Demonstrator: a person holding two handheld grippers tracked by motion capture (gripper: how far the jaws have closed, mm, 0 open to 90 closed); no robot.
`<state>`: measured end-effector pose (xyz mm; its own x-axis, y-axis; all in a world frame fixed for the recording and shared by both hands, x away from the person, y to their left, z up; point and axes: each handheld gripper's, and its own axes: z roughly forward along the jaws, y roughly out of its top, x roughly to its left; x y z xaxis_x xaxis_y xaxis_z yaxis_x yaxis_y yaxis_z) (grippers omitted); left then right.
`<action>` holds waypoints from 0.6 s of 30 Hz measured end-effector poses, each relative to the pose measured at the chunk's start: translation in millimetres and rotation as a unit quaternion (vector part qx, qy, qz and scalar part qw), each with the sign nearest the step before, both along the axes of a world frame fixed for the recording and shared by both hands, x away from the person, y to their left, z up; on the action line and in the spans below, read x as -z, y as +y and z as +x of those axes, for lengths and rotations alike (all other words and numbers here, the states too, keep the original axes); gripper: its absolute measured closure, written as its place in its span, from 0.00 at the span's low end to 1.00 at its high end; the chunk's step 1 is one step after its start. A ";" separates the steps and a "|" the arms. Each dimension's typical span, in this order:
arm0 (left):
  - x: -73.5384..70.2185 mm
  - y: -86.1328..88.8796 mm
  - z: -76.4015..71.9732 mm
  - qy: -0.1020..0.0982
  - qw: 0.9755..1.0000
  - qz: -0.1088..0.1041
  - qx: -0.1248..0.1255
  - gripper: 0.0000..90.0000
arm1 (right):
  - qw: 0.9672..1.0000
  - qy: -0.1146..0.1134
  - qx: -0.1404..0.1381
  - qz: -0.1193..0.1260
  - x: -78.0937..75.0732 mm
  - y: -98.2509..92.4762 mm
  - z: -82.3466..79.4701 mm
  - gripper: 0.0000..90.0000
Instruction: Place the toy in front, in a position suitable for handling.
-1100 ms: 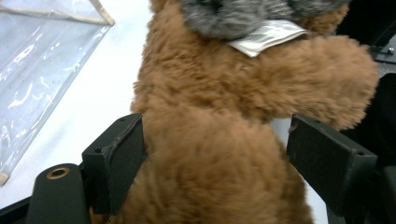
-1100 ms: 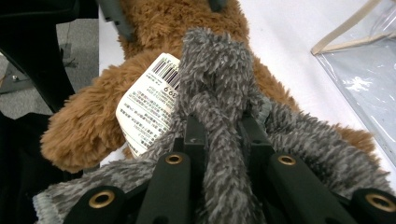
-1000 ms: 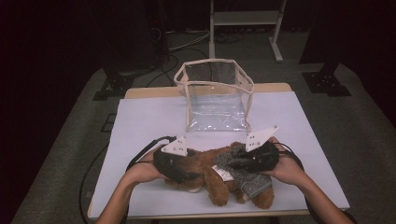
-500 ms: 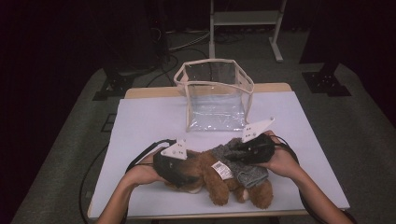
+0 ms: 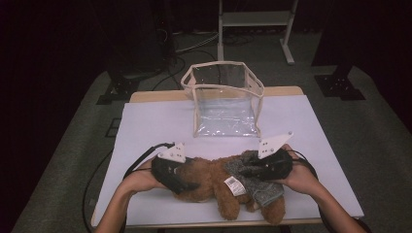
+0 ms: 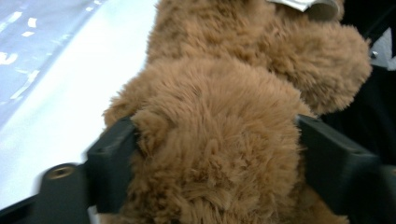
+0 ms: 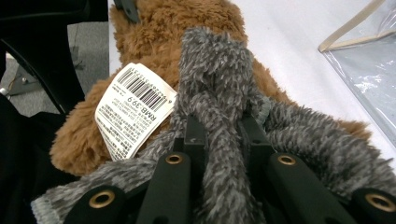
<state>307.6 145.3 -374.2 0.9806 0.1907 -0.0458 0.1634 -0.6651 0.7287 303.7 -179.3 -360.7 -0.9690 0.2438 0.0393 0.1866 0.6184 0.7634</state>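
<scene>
A brown plush bear lies on its side along the near edge of the white worktop, at about 6 o'clock from the clear plastic bag that stands upright and open-topped near the middle of the far side. A grey knitted garment is draped over the bear's right half, and a white barcode tag lies on the fur between the brown body and the grey cloth. The left gripper sits at the bear's 9 o'clock end, held in the person's left hand; in the left gripper view its two black fingers stand on either side of a rounded, furry part of the bear, with the fur bulging between them. Those fingers have just been opening, and whether they still press on the plush cannot be told from the fur that covers their inner faces. The right gripper lies at the bear's 3 o'clock end in the person's right hand. In the right gripper view its fingers are drawn close together and pinch a raised fold of the grey garment, which stands up between them, with the tag just beside it at 9 o'clock and the brown fur beyond.
</scene>
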 end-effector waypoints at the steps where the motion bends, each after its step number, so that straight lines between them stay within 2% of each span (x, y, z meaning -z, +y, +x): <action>1: 1.9 -1.3 -0.6 -0.001 1.000 0.005 0.004 0.27 | 1.000 -0.003 -0.001 -0.002 -1.8 -0.1 0.0 0.84; 5: 6.7 -5.4 -3.2 -0.005 1.000 -0.001 0.010 0.34 | 0.999 -0.031 0.001 -0.015 -18.3 4.1 0.9 0.84; 7: 9.4 -9.5 -3.6 -0.009 1.000 -0.004 0.013 0.35 | 0.999 -0.037 0.000 -0.012 -24.6 7.6 2.9 0.84; 9: 10.2 -14.7 -3.2 -0.014 1.000 -0.006 0.013 0.35 | 0.999 -0.037 0.000 -0.011 -26.4 12.1 4.5 0.84; 13: 9.8 -25.2 -1.8 -0.018 1.000 -0.003 0.016 0.35 | 0.999 -0.031 -0.003 -0.025 -19.9 19.1 10.1 0.84; 18: 7.3 -23.8 -2.2 -0.019 1.000 -0.006 0.014 0.34 | 1.000 -0.017 0.000 -0.021 -17.0 2.2 10.6 0.84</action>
